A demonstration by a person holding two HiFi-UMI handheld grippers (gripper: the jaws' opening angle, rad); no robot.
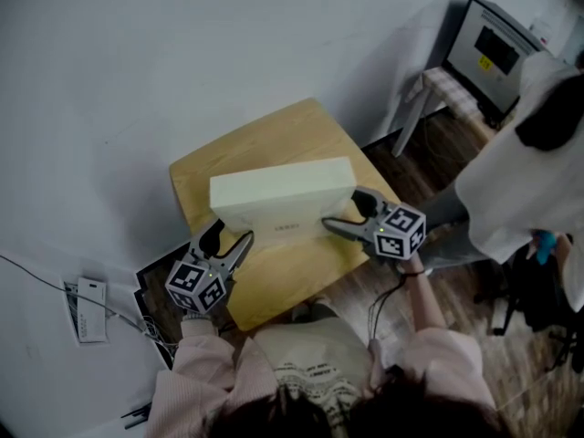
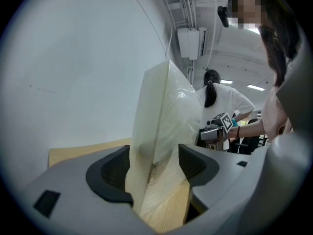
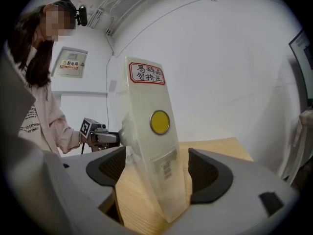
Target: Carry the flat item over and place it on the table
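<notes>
- White wall behind, dark plank floor below, and a small wooden counter (image 1: 265,144) pushed against that wall.
- The flat pale box (image 1: 281,194) lies broad side down in the middle of the counter, its long side running from about 8 o'clock to 2 o'clock.
- The left claw (image 1: 233,235) is parked at the box's 7 o'clock end. Its jaws stand wide with the box edge between them. One pad is close to the edge and the other is clearly off it, so I see no squeeze.
- The right claw (image 1: 342,210) is at the 4 o'clock end, also spread wide. Its own view shows a gap on each side of the end face, which carries a round yellow sticker (image 3: 160,122).
- Step in hand, as I read it: the set-down itself looks finished. The counter is carrying the box now, not the claws, so this is the let-go at the tail of the task.
- The next move calls for each claw to back straight out along its own line, left toward 7 o'clock and right toward 4 o'clock.
- The jaws should stay wide on the way out, so no pad catches the glossy wrapping and drags the box toward the near edge.
- A second person in white (image 1: 520,181) stands off at 3 o'clock, well apart from the counter.
</notes>
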